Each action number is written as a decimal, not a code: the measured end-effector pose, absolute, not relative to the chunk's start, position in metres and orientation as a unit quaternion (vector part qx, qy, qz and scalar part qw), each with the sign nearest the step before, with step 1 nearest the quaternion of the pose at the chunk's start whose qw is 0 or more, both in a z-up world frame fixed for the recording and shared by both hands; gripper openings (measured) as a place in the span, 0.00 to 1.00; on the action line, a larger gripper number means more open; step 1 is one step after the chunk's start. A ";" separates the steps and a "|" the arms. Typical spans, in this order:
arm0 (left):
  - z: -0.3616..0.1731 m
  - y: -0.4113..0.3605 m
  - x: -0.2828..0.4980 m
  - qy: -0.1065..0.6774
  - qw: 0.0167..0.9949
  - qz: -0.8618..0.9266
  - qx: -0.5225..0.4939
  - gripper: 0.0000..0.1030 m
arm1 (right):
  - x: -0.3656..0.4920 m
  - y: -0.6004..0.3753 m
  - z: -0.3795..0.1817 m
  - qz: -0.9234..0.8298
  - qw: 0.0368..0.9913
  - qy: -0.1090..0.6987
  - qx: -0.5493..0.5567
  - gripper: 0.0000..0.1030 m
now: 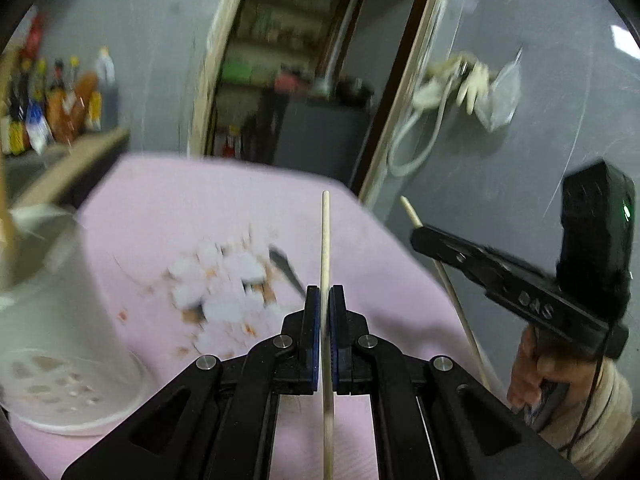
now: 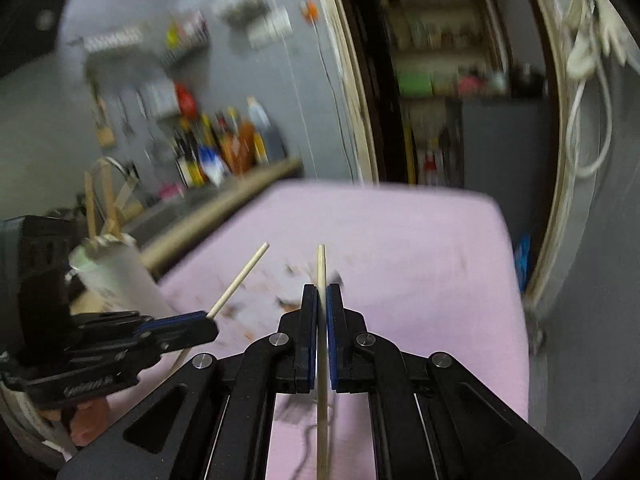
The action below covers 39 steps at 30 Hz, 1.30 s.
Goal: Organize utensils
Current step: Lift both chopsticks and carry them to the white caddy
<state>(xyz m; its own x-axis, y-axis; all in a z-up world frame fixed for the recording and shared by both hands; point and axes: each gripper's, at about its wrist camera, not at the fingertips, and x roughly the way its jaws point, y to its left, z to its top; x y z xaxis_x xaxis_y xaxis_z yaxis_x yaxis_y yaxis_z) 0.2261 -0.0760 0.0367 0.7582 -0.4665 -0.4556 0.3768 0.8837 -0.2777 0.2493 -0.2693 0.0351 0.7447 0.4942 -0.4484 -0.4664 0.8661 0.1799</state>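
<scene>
Gleaming pale, slender wooden chopstick point(image 1: 325, 248)

Two pale wooden chopsticks, thin and round, are the main pieces. One chopstick point(image 1: 325, 240) is clamped between the closed pads of the left hand-held gripper point(image 1: 325, 300), pointing away over the pink cloth, its tip past the fingertips and its tail running back under the mechanism. The other chopstick point(image 2: 321, 272) sits the same way in the closed right hand-held gripper point(image 2: 322, 300). At the left stands a white utensil holder point(image 2: 120, 276) with wooden handles sticking up out of it. A blurred dark-handled utensil point(image 1: 286, 268) lies on the cloth.
</scene>
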 end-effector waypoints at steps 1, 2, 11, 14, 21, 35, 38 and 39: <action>0.042 -0.073 0.220 0.243 0.941 -0.220 -0.085 0.02 | 0.242 -0.265 0.040 0.258 0.939 0.226 0.029 0.02; 0.045 -0.075 0.218 0.228 0.946 -0.216 -0.084 0.02 | 0.235 -0.263 0.045 0.258 0.944 0.204 0.029 0.03; 0.093 -0.030 0.181 0.094 0.976 -0.169 -0.097 0.02 | 0.196 -0.216 0.099 0.311 0.949 0.034 0.022 0.02; 0.109 -0.002 0.174 0.058 0.982 -0.146 -0.103 0.02 | 0.194 -0.196 0.113 0.335 0.942 0.002 0.028 0.02; 0.134 0.085 0.164 -0.014 0.980 -0.117 -0.163 0.02 | 0.204 -0.137 0.141 0.392 0.914 -0.068 0.086 0.03; 0.111 0.197 0.181 -0.043 0.955 -0.044 -0.290 0.02 | 0.220 -0.091 0.126 0.364 0.908 -0.108 0.176 0.03; 0.100 0.189 0.182 -0.040 0.957 -0.021 -0.288 0.02 | 0.219 -0.087 0.119 0.344 0.916 -0.113 0.171 0.03; 0.097 0.187 0.181 -0.041 0.957 -0.012 -0.285 0.02 | 0.219 -0.086 0.116 0.337 0.919 -0.113 0.171 0.03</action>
